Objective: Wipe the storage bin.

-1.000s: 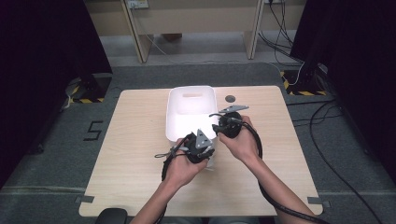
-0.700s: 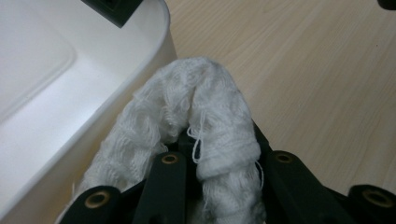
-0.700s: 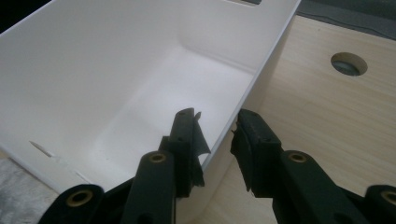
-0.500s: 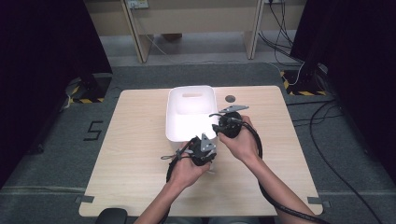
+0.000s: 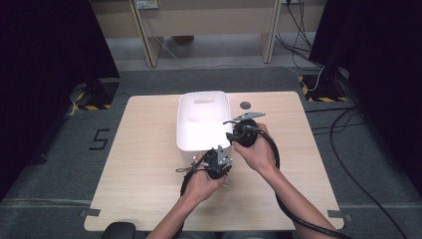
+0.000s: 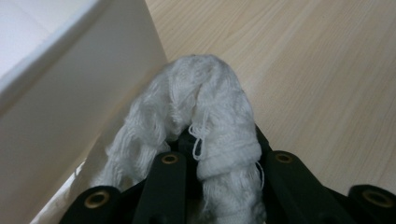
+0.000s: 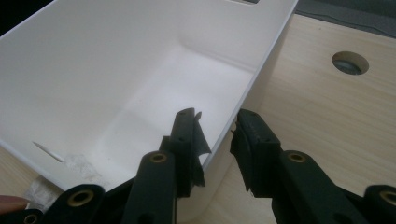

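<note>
My left gripper (image 6: 219, 163) is shut on a white knitted cloth (image 6: 210, 102) that bulges up out of its jaws. It hangs low over the table, right beside the outer wall of a white plastic bin (image 6: 70, 93). In the high view the left gripper (image 5: 221, 174) sits at the near right corner of the bin (image 5: 204, 94). My right gripper (image 7: 215, 135) straddles the bin's right wall (image 7: 261, 56), one jaw inside and one outside, with the pads against the rim. The high view shows the right gripper (image 5: 230, 137) at that same rim.
The wooden table (image 5: 149, 164) has a round cable hole (image 5: 245, 105) behind the bin, also in the right gripper view as a cable hole (image 7: 350, 62). A thin white sliver (image 7: 46, 151) lies on the bin's floor. Dark partitions and cables surround the table.
My left gripper has sunk a little toward the table with the cloth, staying by the bin's near corner. The right gripper has kept still on the rim.
</note>
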### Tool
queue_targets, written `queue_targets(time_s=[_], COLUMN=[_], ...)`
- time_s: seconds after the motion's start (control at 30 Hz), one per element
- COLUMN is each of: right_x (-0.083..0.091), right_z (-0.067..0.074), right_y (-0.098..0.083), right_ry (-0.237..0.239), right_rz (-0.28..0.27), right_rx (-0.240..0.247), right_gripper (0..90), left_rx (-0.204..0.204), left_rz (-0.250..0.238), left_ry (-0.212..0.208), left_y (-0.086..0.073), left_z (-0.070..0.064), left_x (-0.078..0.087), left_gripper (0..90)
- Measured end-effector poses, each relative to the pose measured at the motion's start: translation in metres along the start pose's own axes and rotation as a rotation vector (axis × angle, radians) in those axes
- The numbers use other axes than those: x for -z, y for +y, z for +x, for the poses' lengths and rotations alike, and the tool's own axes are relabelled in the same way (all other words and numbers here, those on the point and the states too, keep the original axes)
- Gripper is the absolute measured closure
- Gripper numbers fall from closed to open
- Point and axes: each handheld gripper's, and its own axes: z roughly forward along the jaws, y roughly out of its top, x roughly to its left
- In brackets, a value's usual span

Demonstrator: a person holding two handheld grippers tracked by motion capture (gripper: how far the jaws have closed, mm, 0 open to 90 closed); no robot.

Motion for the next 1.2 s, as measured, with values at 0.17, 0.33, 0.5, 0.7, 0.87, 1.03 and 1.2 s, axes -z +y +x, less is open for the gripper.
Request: queue_targets(time_s=[0.17,0.33,0.5,0.7,0.87,1.03,1.2], right_x=[0.000,0.000,0.000,0.001,0.001,0.001,0.001], right_z=[0.000,0.000,0.000,0.000,0.000,0.001,0.001], right_y=[0.000,0.000,0.000,0.000,0.000,0.000,0.000], right_ry=[0.000,0.002,0.006,0.007,0.002,0.000,-0.001], right_rz=[0.002,0.002,0.002,0.006,0.008,0.004,0.004], right_rx=[-0.001,-0.007,-0.014,-0.023,-0.031,-0.035,-0.036], right_gripper=[69.8,70.0,70.2,70.5,70.9,71.1,71.2], left_rx=[-0.003,-0.009,-0.003,0.004,0.008,0.004,0.015], left_rz=[0.007,0.023,0.028,0.019,0.004,-0.014,-0.024], left_ry=[0.005,0.012,0.008,0.008,0.009,0.014,0.014], left_y=[-0.001,-0.005,-0.005,-0.004,-0.001,0.006,0.013], left_z=[-0.001,-0.003,-0.003,-0.002,-0.002,-0.002,-0.002], left_x=[-0.004,-0.012,-0.015,-0.014,-0.011,-0.005,-0.001], left_gripper=[75.8,75.8,75.8,75.7,75.7,75.7,75.7])
